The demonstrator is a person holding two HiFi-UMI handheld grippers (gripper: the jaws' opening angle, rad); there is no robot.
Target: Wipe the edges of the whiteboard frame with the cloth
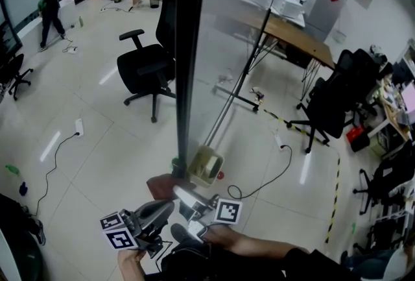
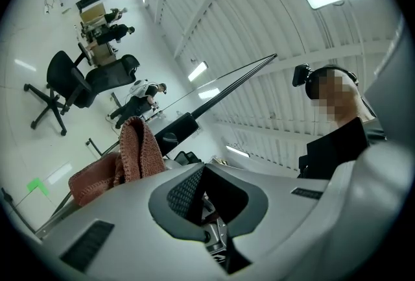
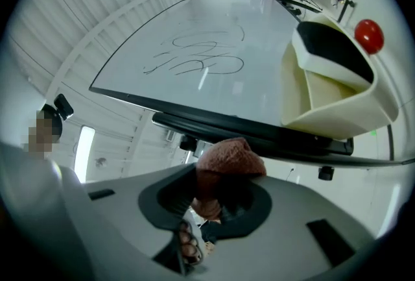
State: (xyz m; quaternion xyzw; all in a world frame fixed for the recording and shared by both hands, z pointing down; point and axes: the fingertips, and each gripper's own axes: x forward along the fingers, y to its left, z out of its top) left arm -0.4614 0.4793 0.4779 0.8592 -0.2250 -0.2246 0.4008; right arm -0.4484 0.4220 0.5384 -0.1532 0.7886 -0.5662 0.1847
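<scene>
So the person's got the cloth [image 3: 228, 159] pinched in the right tool [image 3: 217, 198] — a reddish-brown knit wad bulging out past jaws that are clamped on its lower end. The left tool [image 2: 207, 198] is spread with nothing in it. From its own camera the cloth [image 2: 130, 156] sits off to its left, outside the jaws.

The bit that matters: the whiteboard frame [image 3: 194, 119] is a dark rail running crosswise right in front of the right tool, and the top of the cloth is right up at it. Touching or a hair off, I can't tell.

In the head view that same frame [image 1: 190, 65] is a long dark line going straight away from the person. The cloth [image 1: 163, 185] is down at its near end, beside a cream tray [image 1: 209, 168] on the board's edge.

So the long axis leads away from the hands, and I'd guess the wipe has to slide outward along it. The right tool should do the work, since it holds the cloth and is nearer the rail.

In the right gripper view the tray, with a red ball [image 3: 368, 35] on it, sits just right of the cloth — going that way would probably bump it.
</scene>
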